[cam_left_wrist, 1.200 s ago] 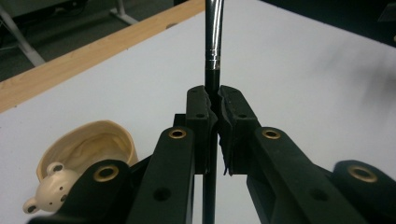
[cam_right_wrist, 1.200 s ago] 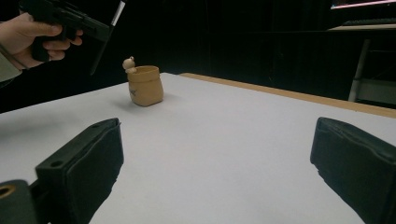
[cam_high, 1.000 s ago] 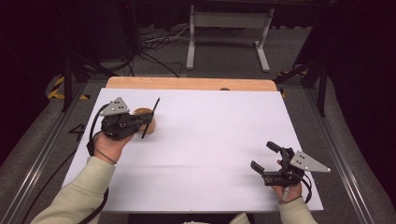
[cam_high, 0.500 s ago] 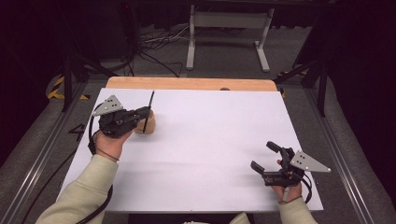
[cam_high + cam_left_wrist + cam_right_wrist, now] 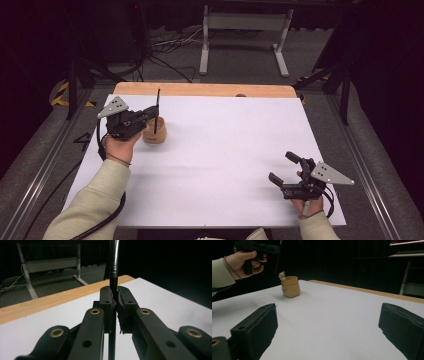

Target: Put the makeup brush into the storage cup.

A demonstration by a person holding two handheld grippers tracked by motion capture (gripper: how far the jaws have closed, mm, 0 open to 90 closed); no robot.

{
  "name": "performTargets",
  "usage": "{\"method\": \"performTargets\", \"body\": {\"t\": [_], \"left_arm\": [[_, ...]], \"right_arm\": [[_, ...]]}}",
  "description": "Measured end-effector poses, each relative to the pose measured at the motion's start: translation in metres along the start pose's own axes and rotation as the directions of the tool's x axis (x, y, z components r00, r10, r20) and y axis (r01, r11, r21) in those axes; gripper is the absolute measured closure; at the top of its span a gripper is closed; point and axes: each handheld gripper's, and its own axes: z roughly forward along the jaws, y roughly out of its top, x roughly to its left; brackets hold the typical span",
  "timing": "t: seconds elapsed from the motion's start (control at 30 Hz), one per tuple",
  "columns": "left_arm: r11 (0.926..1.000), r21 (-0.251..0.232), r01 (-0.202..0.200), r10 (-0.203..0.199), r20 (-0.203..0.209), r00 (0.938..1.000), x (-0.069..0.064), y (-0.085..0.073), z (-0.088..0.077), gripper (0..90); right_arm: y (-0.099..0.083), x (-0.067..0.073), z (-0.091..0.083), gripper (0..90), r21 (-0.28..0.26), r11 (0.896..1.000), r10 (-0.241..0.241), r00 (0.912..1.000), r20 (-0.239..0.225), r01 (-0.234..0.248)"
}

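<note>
Holding a pen upright over wooden pot, contents prob. hidden.

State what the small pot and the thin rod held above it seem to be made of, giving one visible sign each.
Pot: probably matte ceramic or wood; tan, dull, no glare.
Rod: likely metal at its upper part, which is shiny and silvery with a ringed band; black below, where the left hand-held gripper clamps it.

From my station I see a tan, wood-coloured pot on a plain white table cover, with a pale wooden strip along the far edge. The rod is black with a silver band. Both grippers are black with brass-coloured rivets and grey plates; my sleeves are cream.
</note>
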Motion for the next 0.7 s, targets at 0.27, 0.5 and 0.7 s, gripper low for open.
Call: {"method": "performTargets", "body": {"t": [0.27,0.5,0.7], "left_arm": [[0.9995,-0.029,0.015,-0.018,-0.083,0.9964,0.001,0.002,0.005,82.7],[0.9988,-0.046,0.016,-0.022,-0.132,0.9909,-0.001,0.003,0.010,82.7],[0.9982,-0.059,0.011,-0.022,-0.183,0.9829,-0.001,0.003,0.015,82.7]], "right_arm": [[0.000,0.000,-0.001,2.7,0.000,1.000,0.002,1.0000,0.001,-0.002],[0.000,0.000,-0.002,2.7,-0.003,1.000,0.002,1.0000,0.002,-0.002],[0.000,0.000,-0.003,2.7,-0.004,1.000,0.003,1.0000,0.006,-0.003]]}}
